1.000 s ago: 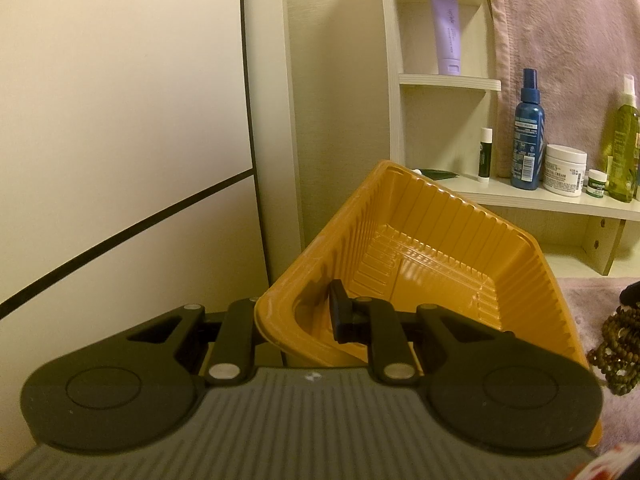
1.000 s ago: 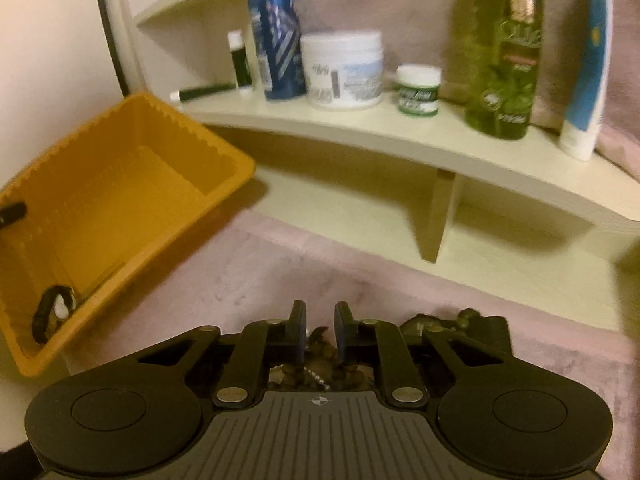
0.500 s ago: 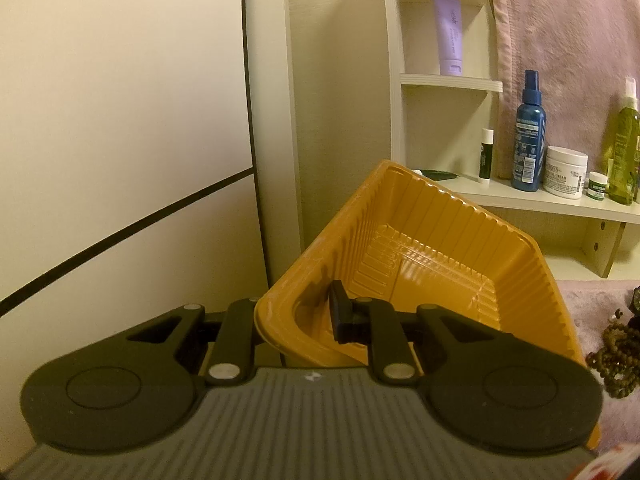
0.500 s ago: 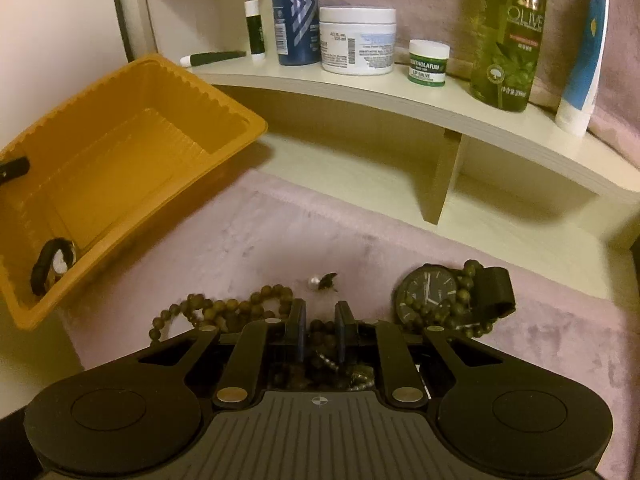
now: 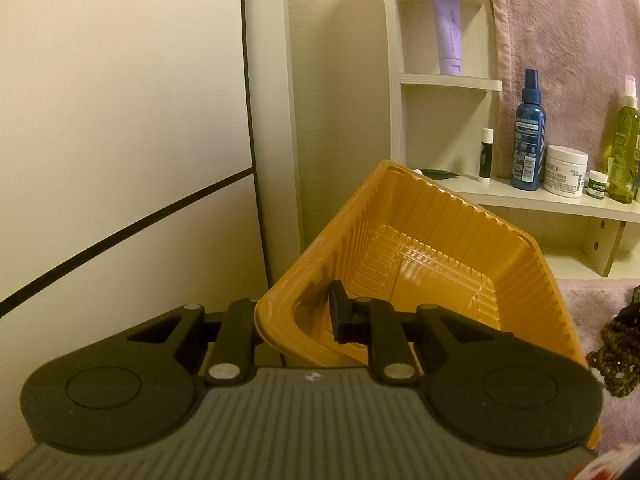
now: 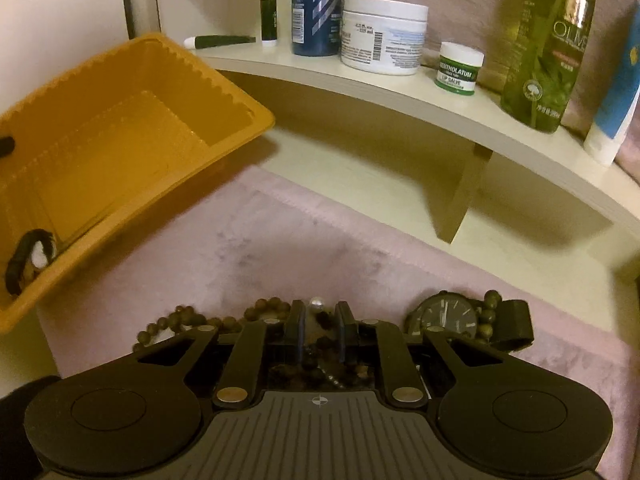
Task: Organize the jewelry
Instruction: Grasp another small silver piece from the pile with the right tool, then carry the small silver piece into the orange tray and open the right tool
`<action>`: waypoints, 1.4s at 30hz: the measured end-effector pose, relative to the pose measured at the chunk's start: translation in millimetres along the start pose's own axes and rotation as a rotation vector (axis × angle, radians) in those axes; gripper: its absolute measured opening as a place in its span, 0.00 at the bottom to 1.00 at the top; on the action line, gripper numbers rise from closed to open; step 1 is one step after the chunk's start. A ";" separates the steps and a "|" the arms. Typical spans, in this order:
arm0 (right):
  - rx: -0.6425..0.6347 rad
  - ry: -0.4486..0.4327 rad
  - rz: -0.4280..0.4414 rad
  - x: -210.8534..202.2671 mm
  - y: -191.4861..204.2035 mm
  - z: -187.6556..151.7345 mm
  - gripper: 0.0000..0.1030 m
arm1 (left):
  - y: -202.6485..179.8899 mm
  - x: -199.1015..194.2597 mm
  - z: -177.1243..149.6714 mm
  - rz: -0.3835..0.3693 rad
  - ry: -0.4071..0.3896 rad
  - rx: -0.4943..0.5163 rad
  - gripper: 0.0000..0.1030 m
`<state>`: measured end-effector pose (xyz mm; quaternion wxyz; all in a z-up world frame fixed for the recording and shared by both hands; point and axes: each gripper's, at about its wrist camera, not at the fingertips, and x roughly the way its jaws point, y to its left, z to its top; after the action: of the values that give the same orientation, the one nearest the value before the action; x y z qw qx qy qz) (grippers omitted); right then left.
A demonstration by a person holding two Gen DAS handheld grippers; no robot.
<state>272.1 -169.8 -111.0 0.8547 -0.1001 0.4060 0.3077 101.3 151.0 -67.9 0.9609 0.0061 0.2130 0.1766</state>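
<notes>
The jewelry lies in a loose heap on a pink fleece cloth [image 6: 320, 232], right under and just ahead of the right gripper [image 6: 320, 330]. A strand of brown wooden beads [image 6: 188, 318] trails off to the left of its fingertips. A small white pearl piece [image 6: 316, 303] sits directly ahead, between the tips. A dark-faced wristwatch [image 6: 448, 316] with greenish beads around it lies just to the right. More dark beads show between and beneath the two fingers. The jaws stand narrow with a small gap. Whether the pads actually pinch a bead I cannot tell.

The orange plastic tray [image 6: 224, 80] is up and to the left of the right gripper, tilted with its open side toward the jewelry. It holds no jewelry that I can see. The left gripper [image 5: 292, 320] has it by the near rim: one finger outside the wall, the other inside, jaws closed down onto the rim. In the left wrist view the wooden beads [image 5: 616, 352] appear at the far right, past the tray.

Beyond the cloth, ahead of both grippers, a pale shelf [image 6: 440, 104] carries a blue spray bottle [image 5: 529, 136], a white cream jar [image 6: 384, 40], a small green-labelled salve pot [image 6: 460, 66], and a green olive bottle [image 6: 544, 48].
</notes>
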 end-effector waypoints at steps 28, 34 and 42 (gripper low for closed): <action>-0.042 -0.179 0.125 -37.1 44.6 30.5 0.15 | -0.6 -0.3 -0.5 0.002 -0.002 0.009 0.17; -0.085 -0.207 0.232 -34.4 86.2 42.6 0.15 | -0.5 -0.5 -0.5 0.002 -0.002 0.007 0.17; -0.173 -0.167 0.224 -1.8 116.2 47.0 0.15 | -0.3 -0.1 -0.6 0.000 0.000 0.006 0.17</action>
<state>230.3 -58.9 -70.0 0.8339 -0.1013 0.3143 0.4422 101.2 150.7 -68.4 0.9609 0.0088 0.2136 0.1762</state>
